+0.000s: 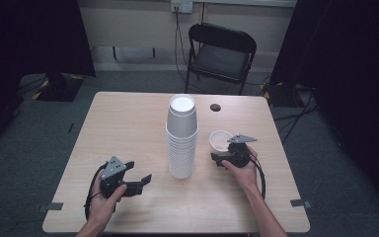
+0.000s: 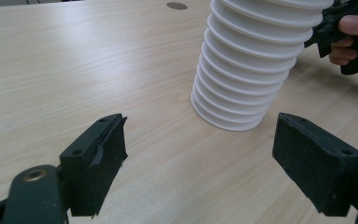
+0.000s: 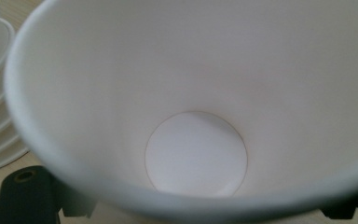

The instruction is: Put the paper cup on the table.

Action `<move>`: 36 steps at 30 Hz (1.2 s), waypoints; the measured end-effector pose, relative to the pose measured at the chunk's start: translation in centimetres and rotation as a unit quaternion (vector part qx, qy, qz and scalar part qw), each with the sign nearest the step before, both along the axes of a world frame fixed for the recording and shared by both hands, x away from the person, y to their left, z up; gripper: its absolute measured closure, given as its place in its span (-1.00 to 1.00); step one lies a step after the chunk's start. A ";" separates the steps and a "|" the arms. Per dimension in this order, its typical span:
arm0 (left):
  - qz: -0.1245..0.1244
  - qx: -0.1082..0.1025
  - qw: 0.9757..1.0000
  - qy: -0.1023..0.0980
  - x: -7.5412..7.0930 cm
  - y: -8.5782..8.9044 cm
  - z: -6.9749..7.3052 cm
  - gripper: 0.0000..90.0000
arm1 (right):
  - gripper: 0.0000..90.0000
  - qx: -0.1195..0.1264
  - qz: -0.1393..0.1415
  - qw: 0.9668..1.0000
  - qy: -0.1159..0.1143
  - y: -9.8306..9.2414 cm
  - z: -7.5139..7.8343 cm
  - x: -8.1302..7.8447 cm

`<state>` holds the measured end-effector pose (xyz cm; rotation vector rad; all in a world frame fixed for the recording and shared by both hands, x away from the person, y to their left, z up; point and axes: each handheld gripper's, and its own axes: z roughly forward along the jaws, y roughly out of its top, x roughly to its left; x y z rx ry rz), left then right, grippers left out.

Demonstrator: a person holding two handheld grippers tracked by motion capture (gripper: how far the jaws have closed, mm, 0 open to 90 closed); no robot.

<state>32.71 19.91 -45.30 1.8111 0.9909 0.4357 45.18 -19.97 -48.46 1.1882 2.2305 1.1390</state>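
In the high view a tall stack [image 1: 182,138] of upturned white cups stands at the centre of the frame on a pale wooden table [image 1: 128,123]. Just right of it a single cup [image 1: 219,140] stands upright, mouth up, with the right gripper [image 1: 220,158] against its near side at right of centre; the right hand [image 1: 244,170] comes in from the lower right behind it. In the right gripper view the cup's [image 3: 196,93] open mouth and round bottom are seen from close above, and the black jaws show at the lower left and lower right corners, either side of the cup's wall. Whether the pads press on the wall I cannot tell, so I cannot say if this gripper is grasping the cup or has let it go. At lower left of the high view the left hand [image 1: 103,197] holds the left gripper [image 1: 145,178] low over the table, aimed toward the stack's foot. In the left gripper view the left gripper [image 2: 198,149] is released: its jaws stand wide apart at the bottom of the frame with bare table between them, and the ribbed stack [image 2: 247,65] rises at upper right, well apart from them. A small dark hole [image 1: 215,107] sits in the table at the far edge, and a black folding chair [image 1: 219,54] stands beyond it at the top centre.
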 end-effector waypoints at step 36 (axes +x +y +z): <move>-0.001 0.011 1.000 -0.017 0.3 0.6 0.1 -0.64 | -0.68 0.026 -0.019 0.999 -0.013 -3.9 3.3 -6.0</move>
